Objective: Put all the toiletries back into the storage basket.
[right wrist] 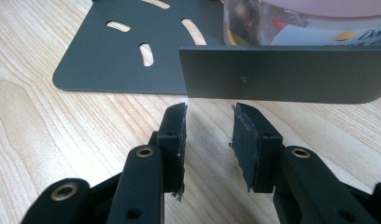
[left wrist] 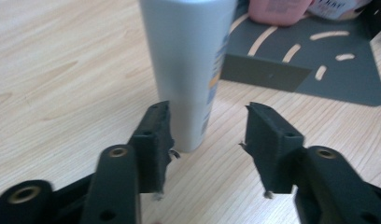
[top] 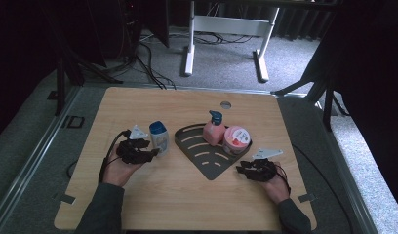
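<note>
Pale wood grain runs under everything here, and on that table (top: 187,195) I have a dark grey slotted corner rack (top: 207,168) sitting near the middle with a pink pump bottle (top: 214,129) and a pink-lidded round tub (top: 236,138) already standing inside it at the back. The thing I am working is the white bottle with the blue cap (top: 159,137), which stands upright on the bare wood just left of the rack, outside its rim. My left gripper (left wrist: 208,133) sits right at its base: the tongs are spread, the left pad touching or just beside the bottle's lower wall and the right pad well clear of it, so nothing is pinched; the bottle stands on its own. My right gripper (right wrist: 208,126) hovers low just in front of the rack's upright front wall (right wrist: 282,74), its tongs parted with only table between them, holding nothing. I judge the step in hand to be the handling of this last bottle beside the rack, either just set down or about to be taken. If it is to join the others, the next move calls for centring the bottle between the pads, closing firmly on its lower body, then lifting it clear over the rack's rim into the free space in front of the pump bottle, while the right gripper could steady the rack wall.
</note>
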The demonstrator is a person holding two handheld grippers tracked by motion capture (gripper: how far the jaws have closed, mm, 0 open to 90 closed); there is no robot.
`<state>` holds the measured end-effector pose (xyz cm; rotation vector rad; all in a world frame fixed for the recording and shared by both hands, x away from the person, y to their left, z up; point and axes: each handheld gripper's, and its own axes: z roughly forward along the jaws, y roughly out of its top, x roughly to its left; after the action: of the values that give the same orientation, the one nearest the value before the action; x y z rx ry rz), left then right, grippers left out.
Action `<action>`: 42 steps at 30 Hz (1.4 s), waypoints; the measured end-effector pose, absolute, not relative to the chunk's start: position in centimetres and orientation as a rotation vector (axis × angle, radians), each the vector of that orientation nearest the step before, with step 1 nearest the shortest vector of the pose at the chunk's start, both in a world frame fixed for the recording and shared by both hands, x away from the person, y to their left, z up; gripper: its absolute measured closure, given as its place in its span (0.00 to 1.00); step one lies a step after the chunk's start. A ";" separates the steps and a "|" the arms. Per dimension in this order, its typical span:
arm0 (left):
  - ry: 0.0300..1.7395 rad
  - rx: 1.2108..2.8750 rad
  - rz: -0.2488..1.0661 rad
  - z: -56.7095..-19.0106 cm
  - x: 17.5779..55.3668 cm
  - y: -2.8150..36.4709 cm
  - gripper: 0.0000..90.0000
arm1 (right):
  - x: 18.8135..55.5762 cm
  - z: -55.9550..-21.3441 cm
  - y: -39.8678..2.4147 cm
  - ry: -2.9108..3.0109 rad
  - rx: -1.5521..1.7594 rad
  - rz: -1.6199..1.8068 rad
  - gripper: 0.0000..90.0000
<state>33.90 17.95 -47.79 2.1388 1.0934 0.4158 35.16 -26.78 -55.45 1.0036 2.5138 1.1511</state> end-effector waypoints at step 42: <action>0.984 2.311 0.414 -44.0 39.7 15.1 0.45 | 35.2 -55.5 -26.8 2.519 1.003 1.158 0.71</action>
<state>39.75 15.08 -44.02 2.3105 0.9845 0.4141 35.18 -26.82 -55.46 1.0035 2.5189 1.1580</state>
